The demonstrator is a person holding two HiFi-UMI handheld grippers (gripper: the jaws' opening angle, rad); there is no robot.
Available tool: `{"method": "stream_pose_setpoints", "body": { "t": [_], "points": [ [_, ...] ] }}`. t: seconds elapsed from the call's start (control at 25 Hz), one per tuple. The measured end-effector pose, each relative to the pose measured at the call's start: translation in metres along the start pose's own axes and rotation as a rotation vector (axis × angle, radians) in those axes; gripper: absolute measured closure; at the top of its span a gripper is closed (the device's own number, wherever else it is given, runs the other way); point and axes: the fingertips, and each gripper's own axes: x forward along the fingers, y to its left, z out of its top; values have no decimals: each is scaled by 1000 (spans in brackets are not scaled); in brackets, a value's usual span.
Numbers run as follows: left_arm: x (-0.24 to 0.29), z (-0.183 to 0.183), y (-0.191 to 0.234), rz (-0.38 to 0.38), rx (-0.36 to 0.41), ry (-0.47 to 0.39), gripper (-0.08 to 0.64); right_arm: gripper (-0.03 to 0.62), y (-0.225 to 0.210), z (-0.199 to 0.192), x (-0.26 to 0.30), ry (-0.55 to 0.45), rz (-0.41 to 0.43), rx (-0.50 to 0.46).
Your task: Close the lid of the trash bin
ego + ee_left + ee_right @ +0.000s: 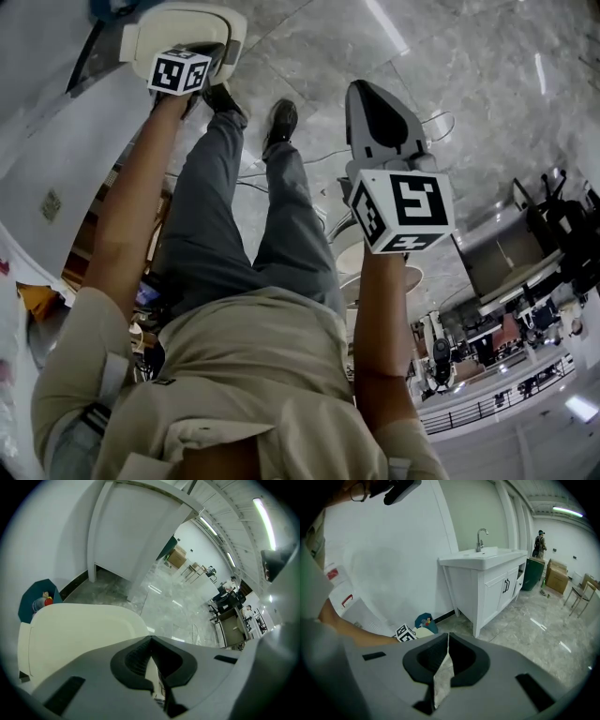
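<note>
The teal trash bin (pixel 37 604) stands by the white wall with colourful rubbish showing in its open top. Its cream lid (pixel 79 634) spreads wide just beyond my left gripper (pixel 151 638), whose jaws are shut, tips meeting; whether they touch the lid I cannot tell. In the head view the lid (pixel 183 23) lies at the top left with the left gripper (pixel 192 61) over it. My right gripper (pixel 364 89) is held apart to the right over the floor, shut and empty. The right gripper view also catches the bin (pixel 425 619) and lid (pixel 423 632).
A white vanity cabinet with sink and tap (pixel 487 573) stands right of the bin. The person's legs and shoes (pixel 279 122) stand between the grippers. A cable (pixel 441 122) lies on the marble floor. Cartons and chairs (pixel 567 581) stand farther off.
</note>
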Motion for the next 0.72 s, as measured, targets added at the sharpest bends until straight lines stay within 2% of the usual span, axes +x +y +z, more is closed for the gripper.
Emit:
{"method": "stream_pose_setpoints", "body": {
  "t": [0.4, 0.72],
  "points": [
    [29, -5, 9, -1, 7, 45, 546, 567, -10, -13, -2, 9, -20, 26],
    [36, -11, 9, -3, 6, 32, 546, 566, -5, -22, -1, 12, -15, 14]
  ]
}}
